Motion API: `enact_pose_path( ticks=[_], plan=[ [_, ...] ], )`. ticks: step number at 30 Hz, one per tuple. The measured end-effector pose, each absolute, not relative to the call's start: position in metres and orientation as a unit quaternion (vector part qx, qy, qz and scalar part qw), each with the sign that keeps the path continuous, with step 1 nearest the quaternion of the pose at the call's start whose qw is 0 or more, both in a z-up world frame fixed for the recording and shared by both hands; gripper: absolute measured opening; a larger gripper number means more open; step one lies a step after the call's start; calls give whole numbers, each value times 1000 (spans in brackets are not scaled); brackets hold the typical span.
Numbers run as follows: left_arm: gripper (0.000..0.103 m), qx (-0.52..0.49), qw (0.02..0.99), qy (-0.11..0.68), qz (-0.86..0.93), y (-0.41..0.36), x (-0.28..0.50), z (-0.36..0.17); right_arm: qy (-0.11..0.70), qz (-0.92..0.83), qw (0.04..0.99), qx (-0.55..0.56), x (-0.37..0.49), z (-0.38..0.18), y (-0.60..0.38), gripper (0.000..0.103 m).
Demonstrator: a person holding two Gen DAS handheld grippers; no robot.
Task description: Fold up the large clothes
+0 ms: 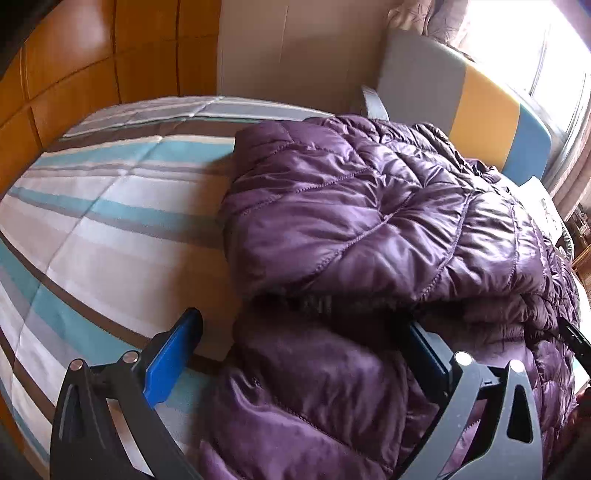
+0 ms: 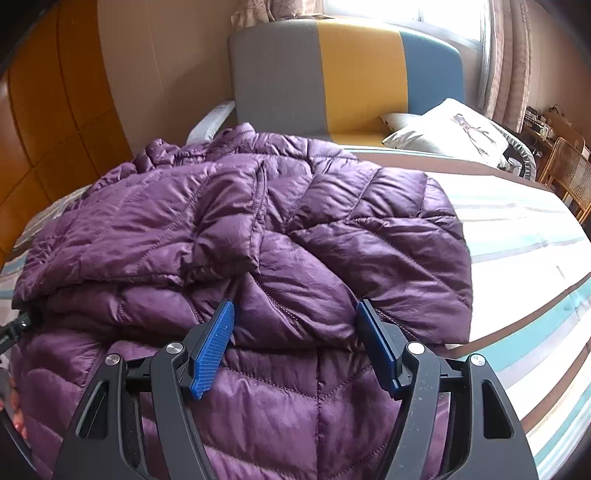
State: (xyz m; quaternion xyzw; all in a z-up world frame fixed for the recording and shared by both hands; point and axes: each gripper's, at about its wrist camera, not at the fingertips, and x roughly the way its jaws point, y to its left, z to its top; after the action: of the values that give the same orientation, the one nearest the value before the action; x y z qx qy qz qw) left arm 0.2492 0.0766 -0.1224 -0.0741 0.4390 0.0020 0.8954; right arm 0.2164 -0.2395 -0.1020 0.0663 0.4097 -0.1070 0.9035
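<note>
A purple quilted down jacket (image 2: 236,236) lies on a bed whose cover is striped (image 2: 517,236) in white, teal, grey and brown. The jacket is folded over on itself: an upper layer of padded panels rests on a lower layer that spreads toward the near edge of the bed. A stitched seam with a narrow placket runs down the upper layer in the right wrist view.

The right gripper (image 2: 295,341) hangs over the near part of the jacket with its blue pads spread wide. The fold of the upper layer bulges up between the pads, but they do not press on it; the jaws are apart and hold nothing.

The left gripper (image 1: 299,354) stands at the jacket's left edge, also wide apart. Its left pad (image 1: 173,358) is over the bare striped cover, just beside the jacket, while its right finger is tucked under the overhanging fold, partly hidden by fabric. The lower layer lies between the two fingers without being pinched.

At the head of the bed rises a headboard (image 2: 354,74) in grey, yellow and blue panels. A white pillow (image 2: 447,129) lies at the far right corner of the bed. Orange wooden wall panels (image 1: 74,59) run along the left side, and curtains (image 2: 506,59) hang by a bright window (image 2: 373,7). A cane chair (image 2: 569,177) stands beyond the bed's right edge.
</note>
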Motion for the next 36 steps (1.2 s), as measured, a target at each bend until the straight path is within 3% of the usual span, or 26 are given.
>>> enact_pose_path(
  ticks=[18,25,36],
  plan=[
    [101,-53,895,443,1,66,276,-124,422,-110,898,63,241,-111,-241,69],
    [101,-47,905,415,-76,72,224,-102,410,-59,907,73,173,-79,-249,69],
    [100,-38,903,412,-113,100,129,-97,421,-59,896,124,56,-80,-290,69]
  ],
)
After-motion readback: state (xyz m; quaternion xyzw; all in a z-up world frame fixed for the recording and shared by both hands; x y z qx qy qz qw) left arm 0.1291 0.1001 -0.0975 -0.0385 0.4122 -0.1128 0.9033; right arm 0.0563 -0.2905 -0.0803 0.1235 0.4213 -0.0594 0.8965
